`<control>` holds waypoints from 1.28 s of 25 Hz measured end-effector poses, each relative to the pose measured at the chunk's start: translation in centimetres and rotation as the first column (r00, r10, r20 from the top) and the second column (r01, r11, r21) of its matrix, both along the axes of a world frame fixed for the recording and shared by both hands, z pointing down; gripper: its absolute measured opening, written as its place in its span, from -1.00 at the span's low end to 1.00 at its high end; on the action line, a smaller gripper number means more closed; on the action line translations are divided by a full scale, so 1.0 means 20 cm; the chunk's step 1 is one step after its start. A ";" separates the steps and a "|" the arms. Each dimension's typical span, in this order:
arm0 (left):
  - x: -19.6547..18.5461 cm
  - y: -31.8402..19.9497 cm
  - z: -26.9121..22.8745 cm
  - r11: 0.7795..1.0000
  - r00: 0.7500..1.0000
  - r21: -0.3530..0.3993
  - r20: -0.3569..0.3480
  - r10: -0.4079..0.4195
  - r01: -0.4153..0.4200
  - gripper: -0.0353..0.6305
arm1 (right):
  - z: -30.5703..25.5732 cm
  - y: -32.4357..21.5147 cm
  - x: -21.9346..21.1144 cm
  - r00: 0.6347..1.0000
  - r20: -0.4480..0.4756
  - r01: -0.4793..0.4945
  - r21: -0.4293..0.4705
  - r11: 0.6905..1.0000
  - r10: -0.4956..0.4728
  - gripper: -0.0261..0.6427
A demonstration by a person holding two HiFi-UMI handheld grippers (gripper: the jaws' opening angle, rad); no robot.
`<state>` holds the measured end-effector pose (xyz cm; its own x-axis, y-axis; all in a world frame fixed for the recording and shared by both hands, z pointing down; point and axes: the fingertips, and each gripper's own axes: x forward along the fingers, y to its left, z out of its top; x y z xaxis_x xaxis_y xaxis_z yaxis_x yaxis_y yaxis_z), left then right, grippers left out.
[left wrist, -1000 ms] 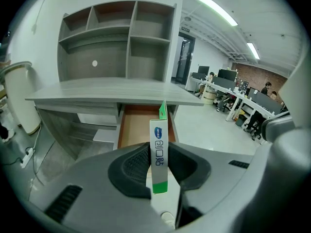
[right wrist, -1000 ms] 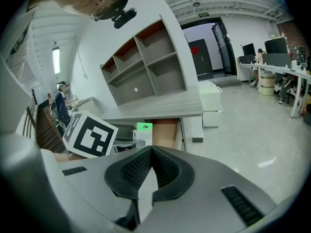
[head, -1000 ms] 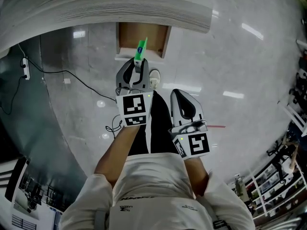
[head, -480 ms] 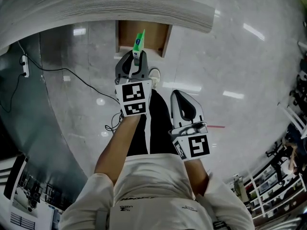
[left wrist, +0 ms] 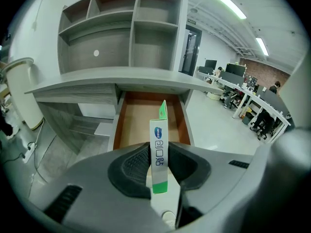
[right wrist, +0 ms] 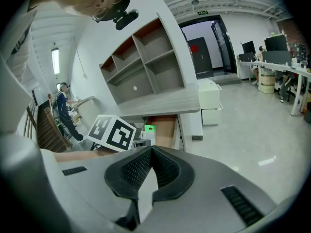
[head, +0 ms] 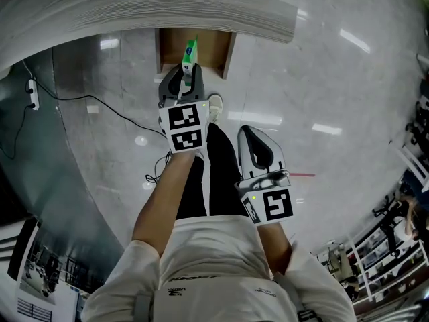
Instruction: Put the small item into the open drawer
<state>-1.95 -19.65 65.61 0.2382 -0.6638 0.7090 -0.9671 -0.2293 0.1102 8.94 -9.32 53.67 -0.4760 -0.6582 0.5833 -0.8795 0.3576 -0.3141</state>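
Note:
A thin green-and-white box stands upright between the jaws of my left gripper, which is shut on it. In the left gripper view the box rises in front of the open wooden drawer. From the head view the box's tip is over the drawer, which juts from under the grey desk. My right gripper hangs lower and nearer the person's body, by the right leg. Its jaws are shut with nothing in them.
The grey desk top overhangs the back of the drawer. Open shelves rise above the desk. A black cable and a power strip lie on the floor at left. The person's shoe is just below the drawer.
My left gripper has moved forward with the box, from short of the drawer's front to over its opening. The right gripper has not moved.

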 end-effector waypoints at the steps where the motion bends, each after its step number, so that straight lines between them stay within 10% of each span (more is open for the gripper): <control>1: 0.00 0.00 0.01 1.000 1.000 -0.003 0.001 0.000 0.000 -0.59 | 0.00 0.00 0.01 1.000 0.000 -0.001 -0.001 1.000 0.001 -0.83; 32: 0.04 -0.08 0.19 0.997 1.000 -0.071 0.004 -0.011 0.012 -0.59 | 0.03 -0.02 0.01 1.000 0.021 -0.001 -0.021 1.000 0.001 -0.83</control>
